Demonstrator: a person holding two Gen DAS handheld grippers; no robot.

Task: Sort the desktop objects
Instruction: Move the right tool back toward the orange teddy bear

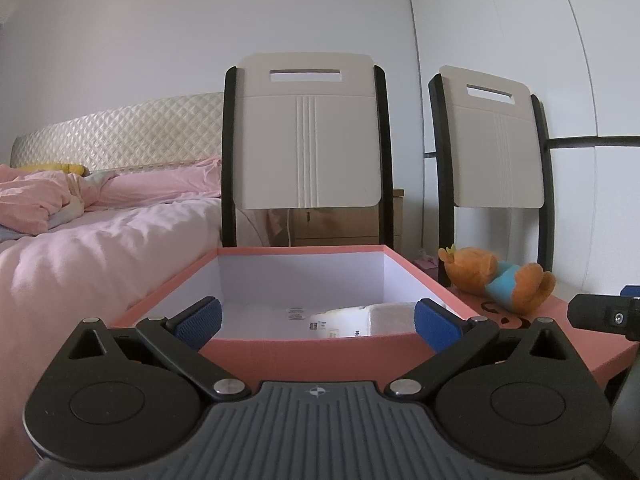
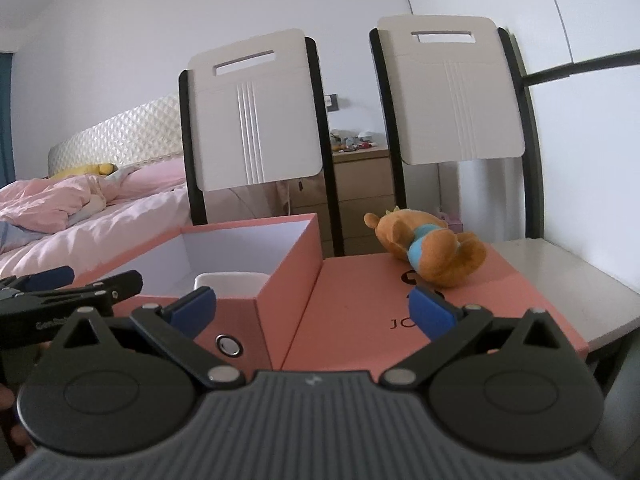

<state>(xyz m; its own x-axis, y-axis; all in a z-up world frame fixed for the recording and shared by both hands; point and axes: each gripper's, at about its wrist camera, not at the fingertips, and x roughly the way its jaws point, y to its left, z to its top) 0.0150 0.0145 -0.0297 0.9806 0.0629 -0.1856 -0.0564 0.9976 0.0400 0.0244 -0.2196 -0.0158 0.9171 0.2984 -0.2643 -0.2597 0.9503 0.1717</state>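
A pink open box (image 1: 312, 350) with a white inside stands right in front of my left gripper (image 1: 316, 322), which is open and empty at its near wall. White packets (image 1: 344, 318) lie in the box. An orange plush toy (image 1: 496, 280) with a blue band lies on the pink lid to the right of the box. In the right wrist view the box (image 2: 280, 280) is at the left, the lid (image 2: 360, 300) lies beside it, and the plush toy (image 2: 428, 248) lies on the lid's far end. My right gripper (image 2: 314, 306) is open and empty above the lid.
Two white folding chairs (image 1: 308, 140) (image 2: 456, 92) stand behind the table. A bed with pink bedding (image 1: 100, 216) is at the left. A wooden drawer unit (image 2: 360, 192) stands between the chairs. The grey table edge (image 2: 580, 280) shows at the right.
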